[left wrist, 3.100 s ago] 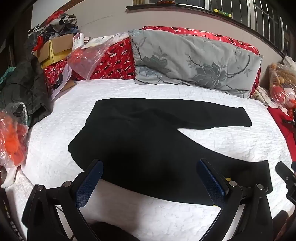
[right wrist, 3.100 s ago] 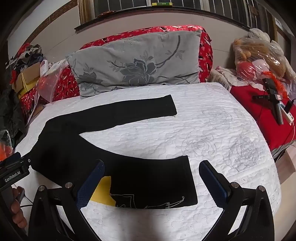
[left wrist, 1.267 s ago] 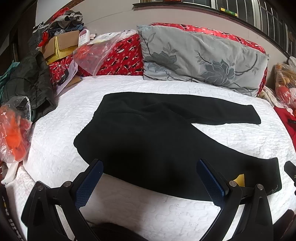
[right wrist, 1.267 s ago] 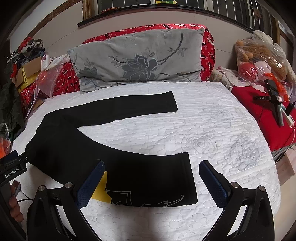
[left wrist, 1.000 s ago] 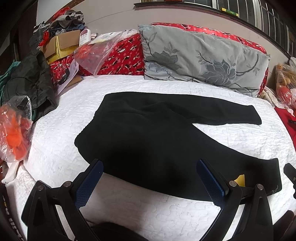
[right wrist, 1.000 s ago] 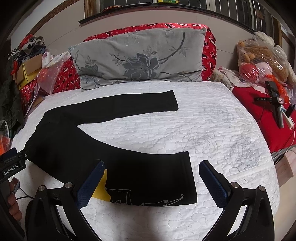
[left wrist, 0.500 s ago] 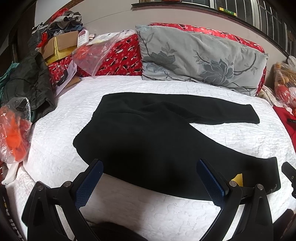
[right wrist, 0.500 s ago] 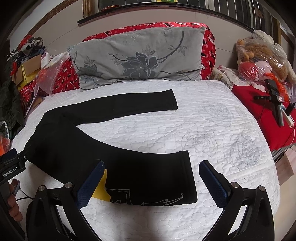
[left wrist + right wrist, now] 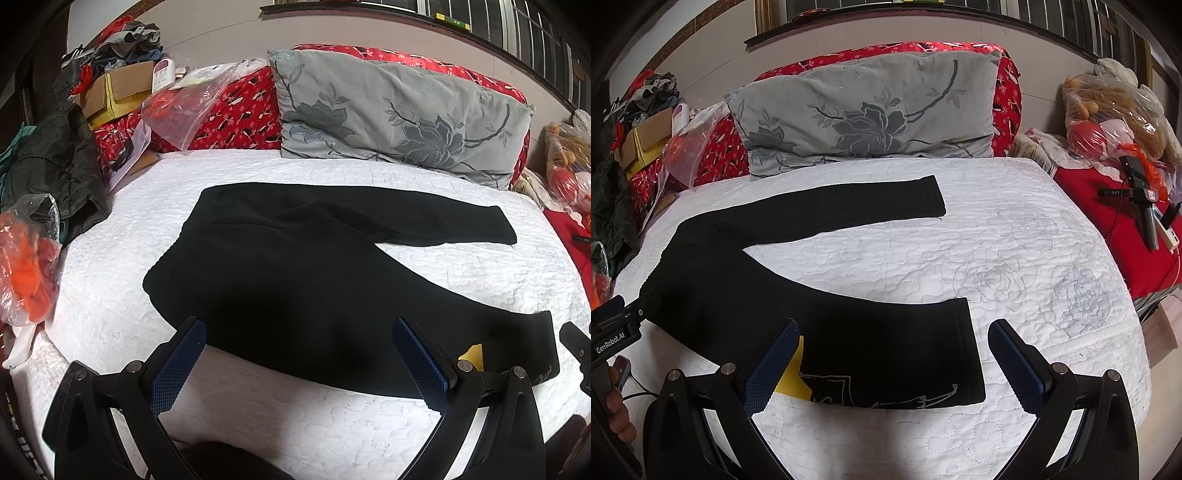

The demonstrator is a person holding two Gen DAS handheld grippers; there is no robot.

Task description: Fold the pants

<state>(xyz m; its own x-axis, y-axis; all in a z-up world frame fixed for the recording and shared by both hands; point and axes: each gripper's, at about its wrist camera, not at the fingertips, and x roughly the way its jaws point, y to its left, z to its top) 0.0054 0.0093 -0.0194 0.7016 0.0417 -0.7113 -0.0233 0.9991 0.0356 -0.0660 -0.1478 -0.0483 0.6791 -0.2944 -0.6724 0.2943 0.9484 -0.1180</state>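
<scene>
Black pants lie flat on a white quilted bed, waist to the left, legs spread apart in a V toward the right. The near leg's cuff bears a white drawn pattern and a yellow patch. My left gripper is open and empty, hovering over the near edge of the waist and seat. My right gripper is open and empty, hovering just above the near leg's cuff. The far leg lies toward the pillow.
A grey floral pillow leans on a red headboard cushion. Clutter stands left of the bed: a cardboard box, plastic bags, dark clothing. Right of the bed a red surface holds a bagged toy and devices.
Both views drift only slightly. The pants lie the same, and both grippers stay open and empty.
</scene>
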